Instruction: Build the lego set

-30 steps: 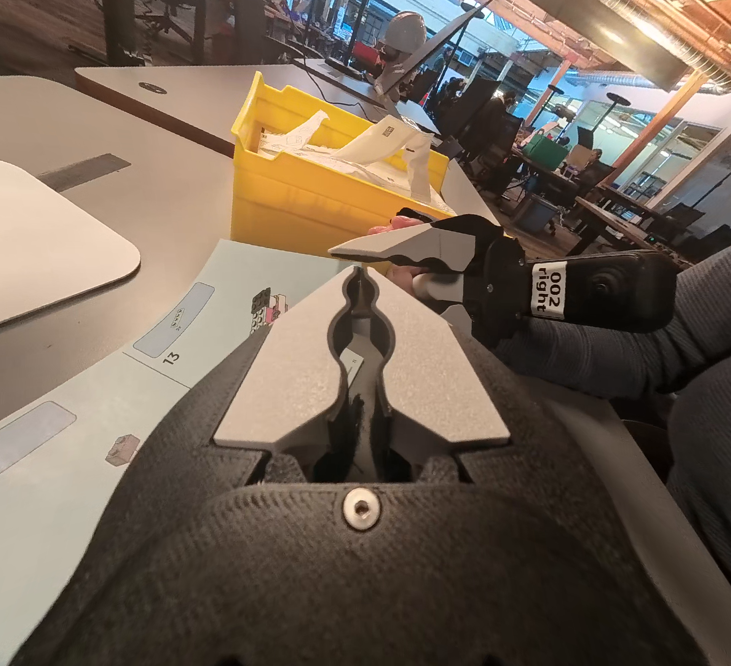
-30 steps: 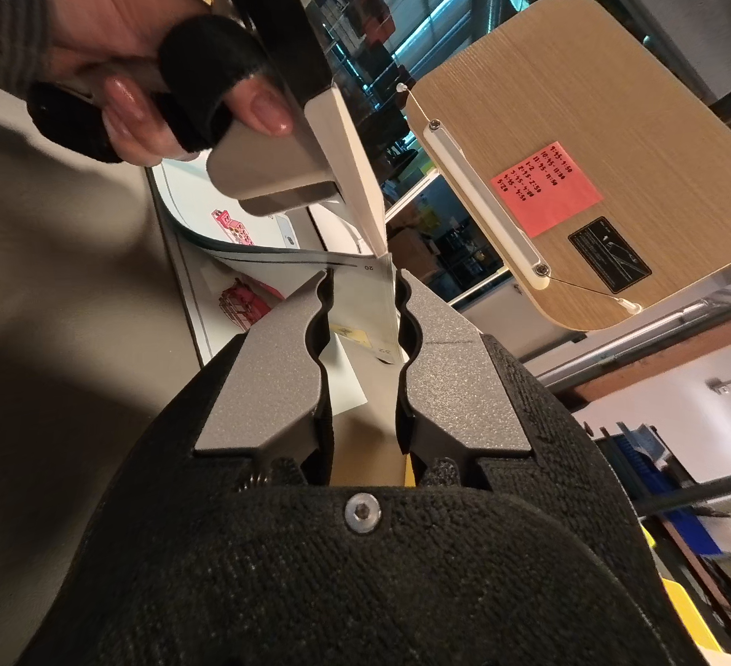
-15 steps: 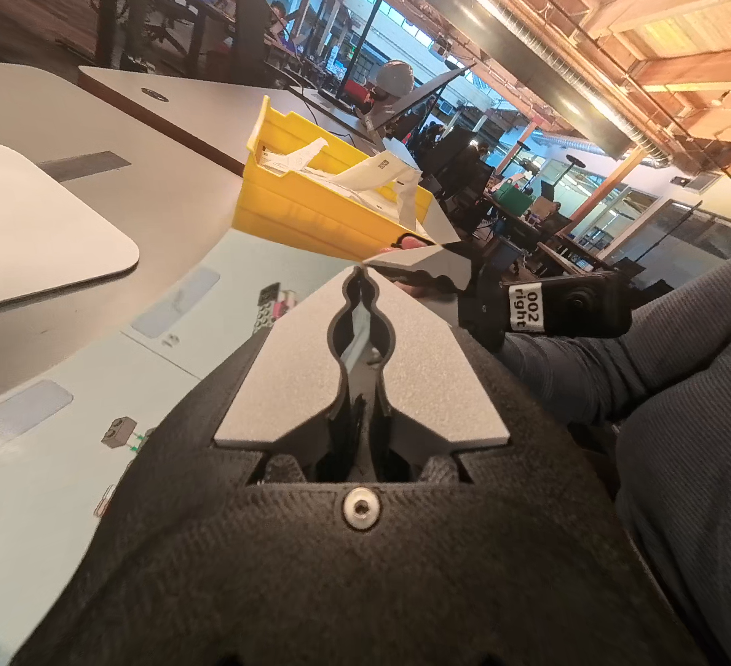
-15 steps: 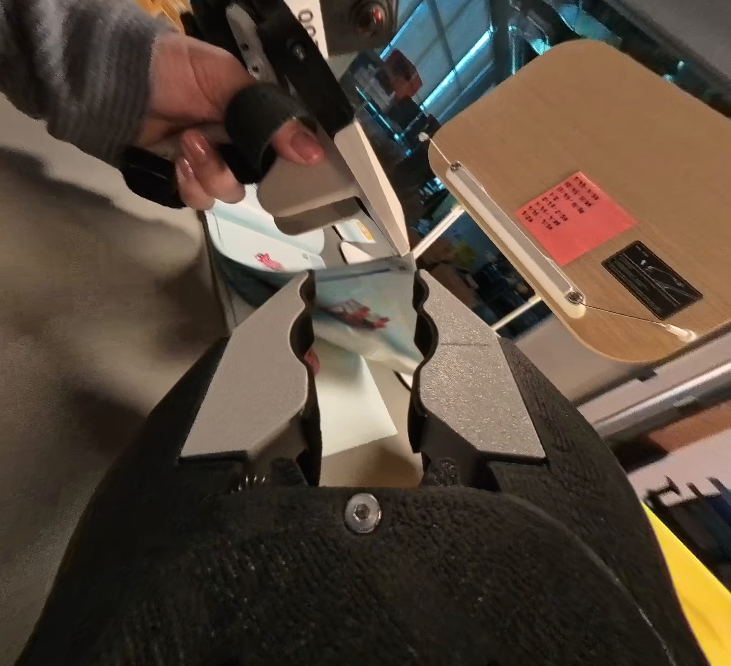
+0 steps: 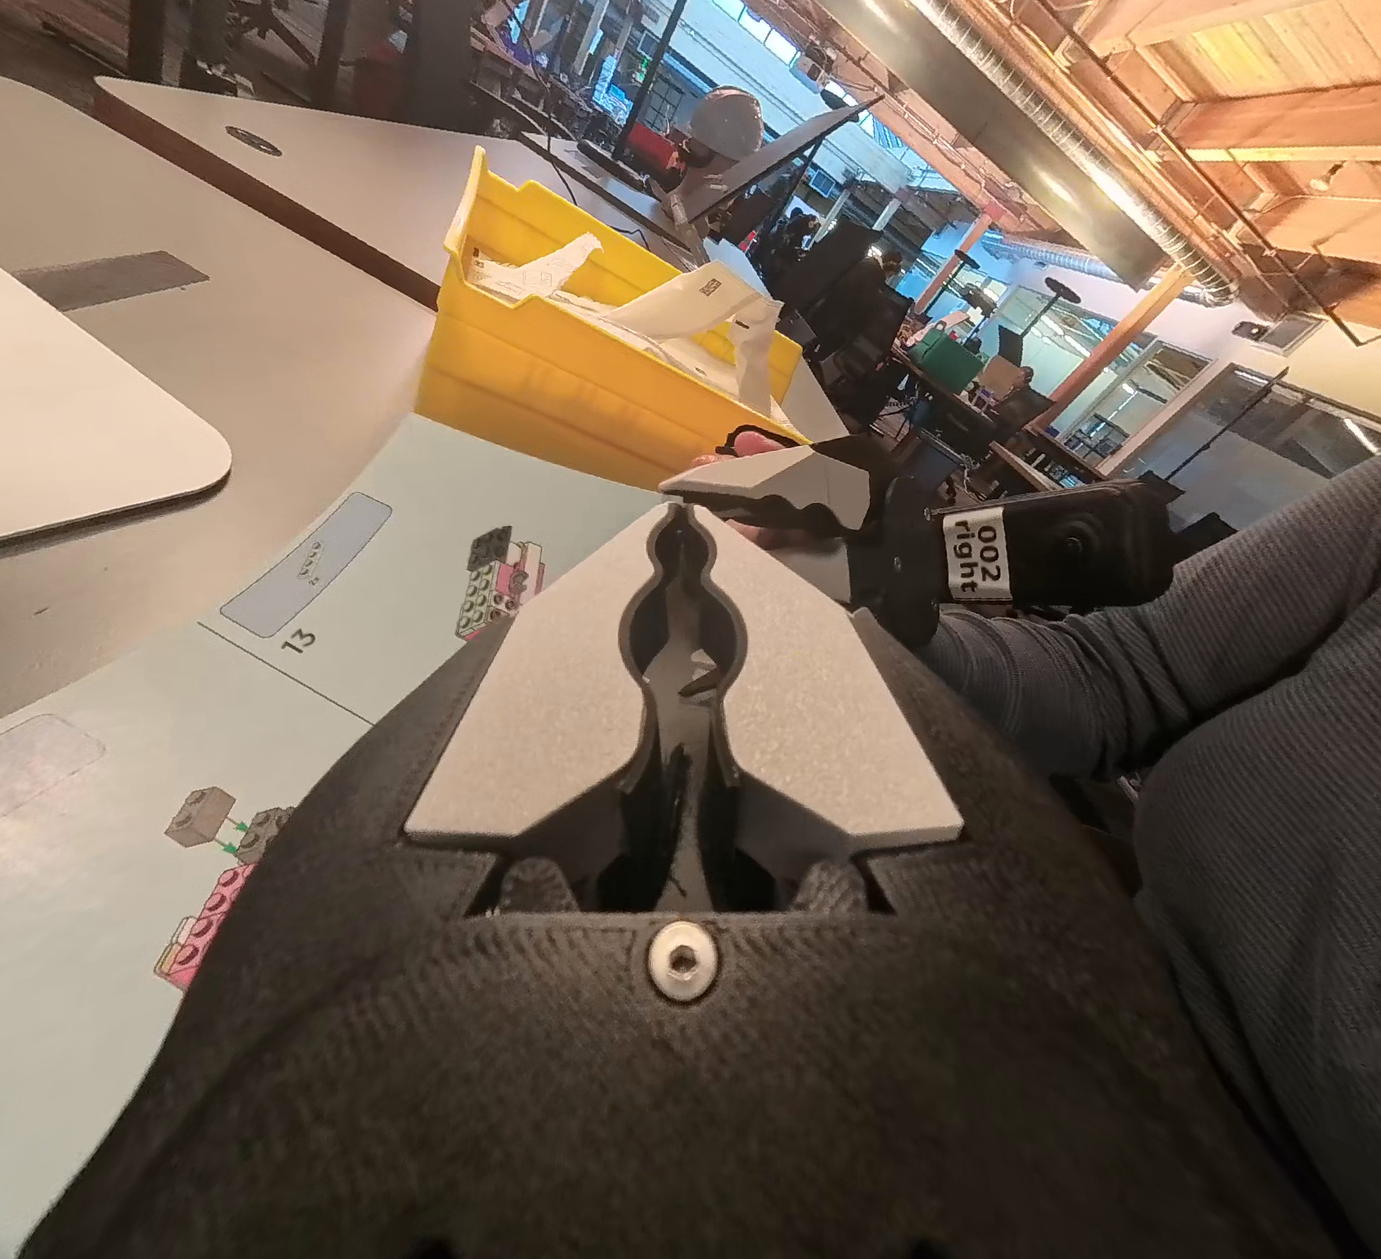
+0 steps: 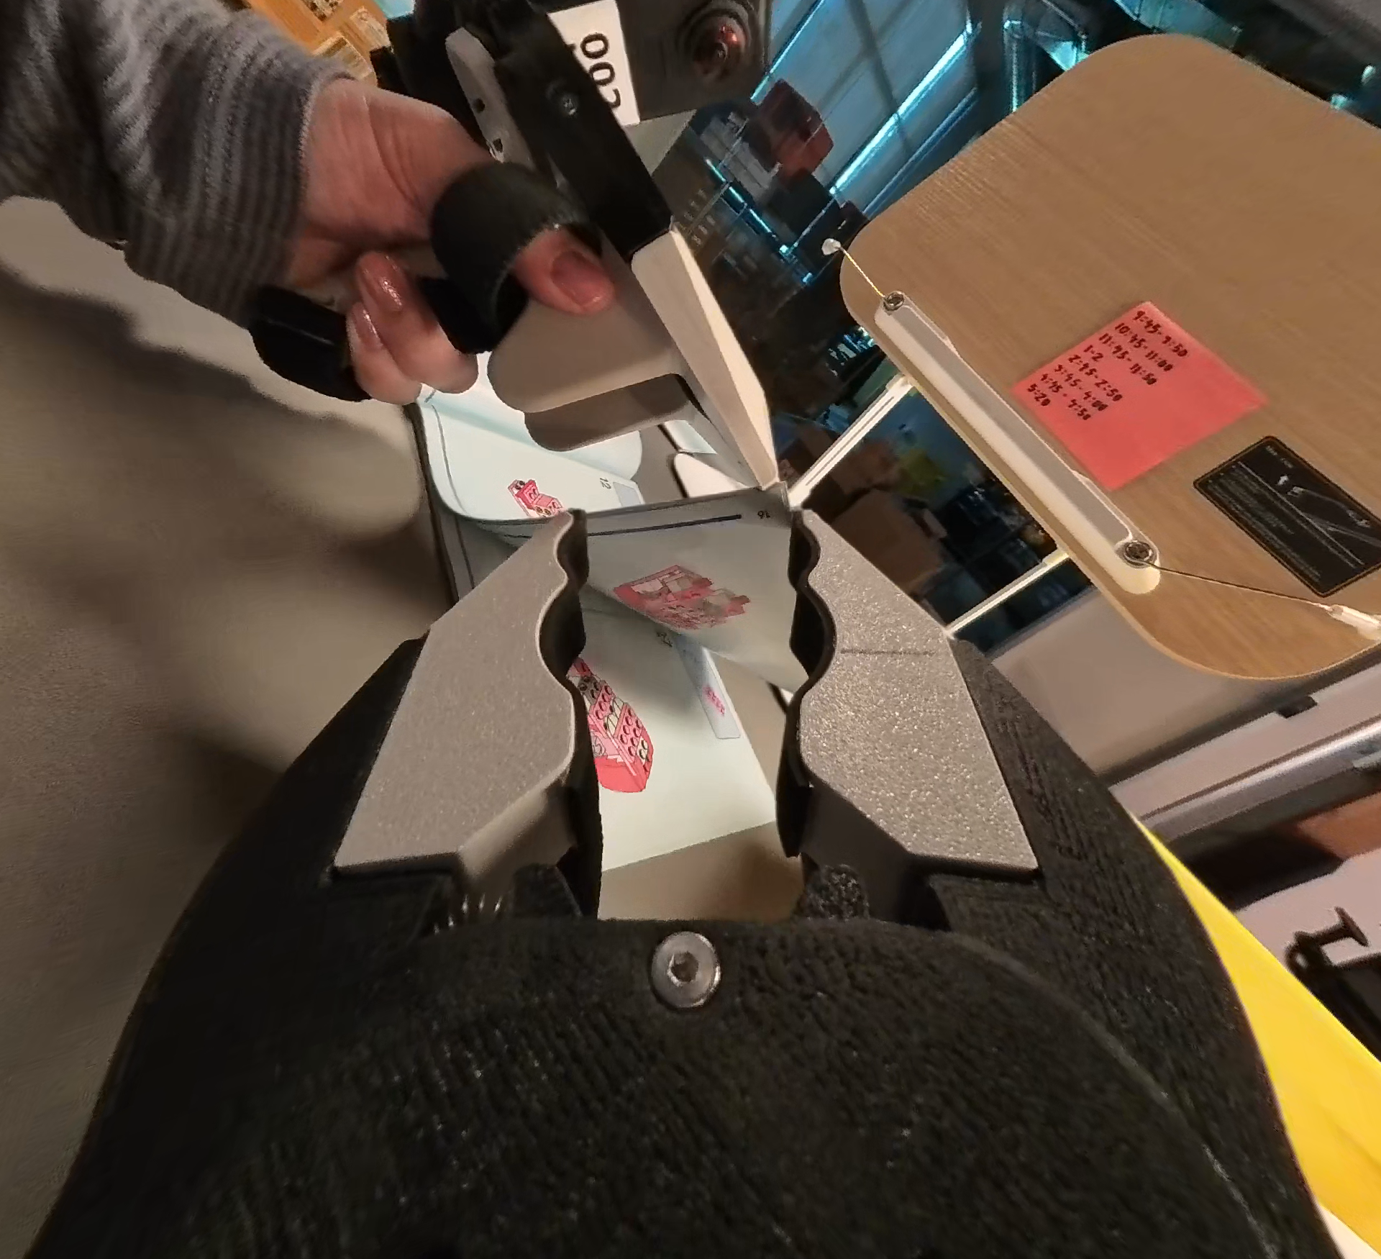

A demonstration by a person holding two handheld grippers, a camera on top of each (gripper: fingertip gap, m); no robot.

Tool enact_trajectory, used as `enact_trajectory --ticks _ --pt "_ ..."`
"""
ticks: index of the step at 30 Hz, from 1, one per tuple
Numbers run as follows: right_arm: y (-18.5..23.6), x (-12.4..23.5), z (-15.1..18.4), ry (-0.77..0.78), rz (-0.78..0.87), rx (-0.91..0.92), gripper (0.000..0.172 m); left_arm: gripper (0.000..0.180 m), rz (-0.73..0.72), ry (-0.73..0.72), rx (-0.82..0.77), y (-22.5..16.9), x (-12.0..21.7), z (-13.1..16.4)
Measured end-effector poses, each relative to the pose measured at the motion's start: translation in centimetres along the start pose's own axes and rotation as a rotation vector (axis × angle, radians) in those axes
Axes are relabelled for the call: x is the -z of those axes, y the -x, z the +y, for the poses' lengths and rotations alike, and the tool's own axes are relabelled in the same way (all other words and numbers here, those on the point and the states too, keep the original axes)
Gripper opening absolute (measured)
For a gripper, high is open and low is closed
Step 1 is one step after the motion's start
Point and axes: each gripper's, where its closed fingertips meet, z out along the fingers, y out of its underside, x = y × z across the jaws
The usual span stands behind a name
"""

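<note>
An open instruction booklet (image 5: 448, 513) with pale blue pages and brick drawings lies on the grey table (image 5: 261, 326). My left gripper (image 5: 676, 509) is shut. The right wrist view shows its fingertips (image 6: 762, 461) pinching the top corner of one page (image 6: 687, 573), which is lifted off the booklet and curves upward. My right gripper (image 6: 687, 520) is open, with its jaws wide on either side of that lifted page and neither pad pressing on it. In the left wrist view the right gripper (image 5: 676, 490) sits just beyond my left fingertips.
A yellow bin (image 5: 583, 393) with white paper slips stands behind the booklet. A white rounded board (image 5: 75, 416) lies at the left. A wooden panel (image 6: 1121, 214) with a red note stands past the right gripper. A person's hand (image 6: 388, 192) and grey sleeve hold the left gripper. Both grippers' tips are roughly 35 centimetres from the wooden panel (image 6: 1121, 214).
My right gripper's jaws have spread wider around the lifted page. My left gripper has stayed shut on the page corner and raised it, so more of the page's underside shows.
</note>
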Motion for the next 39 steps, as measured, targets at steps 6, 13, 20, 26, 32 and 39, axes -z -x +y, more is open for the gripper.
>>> enact_trajectory --ticks 6,13,20,26,32,39 --pt "0.0 0.0 0.0 0.000 0.003 0.009 0.051 0.000 0.005 -0.014 0.016 0.2 0.1 -0.1" --pt "0.1 0.1 -0.1 -0.003 0.001 0.021 0.048 0.000 0.018 -0.033 0.035 0.1 0.4 -0.4" --pt "0.0 0.1 -0.2 -0.010 0.002 0.014 0.048 0.000 0.035 -0.055 0.058 0.1 0.8 -0.7" --pt "0.6 -0.3 0.6 0.030 -0.039 -0.019 0.054 0.000 0.101 -0.021 0.120 -0.5 0.6 -0.1" --pt "0.8 -0.5 1.4 0.071 -0.048 -0.023 0.053 0.000 0.117 0.033 0.161 -0.4 0.2 1.1" --pt "0.7 -0.9 2.9 0.157 -0.055 -0.059 0.053 0.000 0.065 0.096 0.195 0.6 0.1 2.3"
